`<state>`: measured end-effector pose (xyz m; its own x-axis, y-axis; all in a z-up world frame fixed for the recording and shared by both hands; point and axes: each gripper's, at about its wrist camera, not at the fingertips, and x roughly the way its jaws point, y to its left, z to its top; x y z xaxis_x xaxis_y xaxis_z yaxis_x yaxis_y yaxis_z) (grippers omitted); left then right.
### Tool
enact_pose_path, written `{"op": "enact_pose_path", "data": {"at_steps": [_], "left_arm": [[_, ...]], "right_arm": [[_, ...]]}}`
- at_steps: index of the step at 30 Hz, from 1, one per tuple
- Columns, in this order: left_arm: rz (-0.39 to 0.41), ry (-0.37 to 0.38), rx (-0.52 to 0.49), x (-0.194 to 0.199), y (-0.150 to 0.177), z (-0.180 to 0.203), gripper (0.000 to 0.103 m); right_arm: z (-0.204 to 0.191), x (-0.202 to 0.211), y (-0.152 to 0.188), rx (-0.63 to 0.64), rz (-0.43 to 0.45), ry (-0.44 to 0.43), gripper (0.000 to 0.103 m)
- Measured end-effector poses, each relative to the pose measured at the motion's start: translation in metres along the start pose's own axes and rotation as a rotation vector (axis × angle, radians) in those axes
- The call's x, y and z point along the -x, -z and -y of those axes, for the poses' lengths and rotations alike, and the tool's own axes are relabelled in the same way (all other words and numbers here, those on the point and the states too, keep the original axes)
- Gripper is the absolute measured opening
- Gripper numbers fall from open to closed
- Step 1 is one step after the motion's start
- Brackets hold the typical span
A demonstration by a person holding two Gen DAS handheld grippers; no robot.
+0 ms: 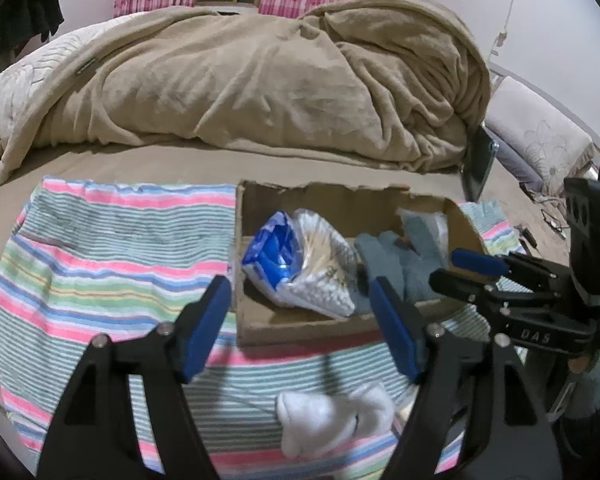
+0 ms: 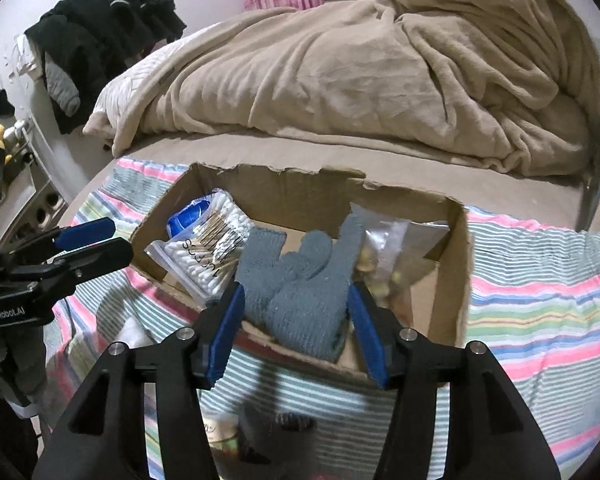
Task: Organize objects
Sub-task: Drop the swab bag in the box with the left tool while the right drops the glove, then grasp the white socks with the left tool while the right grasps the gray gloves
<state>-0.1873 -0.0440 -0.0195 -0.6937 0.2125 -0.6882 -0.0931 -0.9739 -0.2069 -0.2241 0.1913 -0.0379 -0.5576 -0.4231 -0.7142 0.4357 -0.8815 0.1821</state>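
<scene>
A torn cardboard box (image 1: 312, 330) (image 2: 300, 192) sits on a striped towel (image 1: 100, 264) (image 2: 540, 288) on the bed. In it lie a bag of cotton swabs (image 1: 320, 264) (image 2: 216, 248), grey knit gloves (image 1: 384, 252) (image 2: 300, 280) and a small clear bag of pale bits (image 2: 384, 264). My left gripper (image 1: 300, 286) (image 2: 108, 240) hovers open over the box's near left part, holding nothing. My right gripper (image 2: 296, 296) (image 1: 446, 269) stands open astride the gloves, which drape over the front wall. A white sock (image 1: 336, 420) lies on the towel under my left gripper.
A heaped beige blanket (image 1: 260, 80) (image 2: 380, 72) fills the bed behind the box. Black clothes (image 2: 100, 32) hang at the far left. A dark upright slab (image 1: 478, 164) stands at the bed's right edge. Small dark items (image 2: 276, 428) lie on the towel beneath my right gripper.
</scene>
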Motion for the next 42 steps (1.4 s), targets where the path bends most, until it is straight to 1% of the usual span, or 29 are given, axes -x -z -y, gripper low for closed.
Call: {"op": "enact_pose_path", "data": {"at_steps": [1,3,15,24,26,28,29,35,42], "left_arm": [[0.006,0.004,0.002,0.004,0.0,0.001,0.073],[0.015,0.008,0.001,0.011,0.001,0.002,0.073],[0.044,0.021,-0.04,0.05,0.018,0.025,0.074],[0.052,0.035,-0.037,0.069,0.033,0.037,0.076],[0.045,0.039,-0.037,0.07,0.039,0.039,0.076],[0.036,0.036,-0.038,0.069,0.043,0.04,0.076],[0.03,0.036,-0.039,0.068,0.046,0.041,0.076],[-0.011,0.027,-0.037,0.056,0.061,0.04,0.076],[-0.059,-0.023,-0.044,0.032,0.076,0.035,0.077]], "right_arm": [[0.0,0.003,0.001,-0.003,0.005,0.002,0.061],[-0.002,0.013,0.002,-0.007,0.018,0.003,0.062],[-0.017,0.063,0.012,-0.001,0.071,0.017,0.063],[-0.023,0.085,0.026,0.006,0.096,0.02,0.063],[-0.024,0.087,0.029,0.006,0.093,0.018,0.064],[-0.024,0.088,0.033,0.005,0.088,0.01,0.072],[-0.024,0.088,0.035,0.006,0.087,0.007,0.073],[-0.021,0.085,0.047,0.004,0.067,0.01,0.073],[-0.01,0.069,0.06,-0.016,0.023,0.015,0.073]]}}
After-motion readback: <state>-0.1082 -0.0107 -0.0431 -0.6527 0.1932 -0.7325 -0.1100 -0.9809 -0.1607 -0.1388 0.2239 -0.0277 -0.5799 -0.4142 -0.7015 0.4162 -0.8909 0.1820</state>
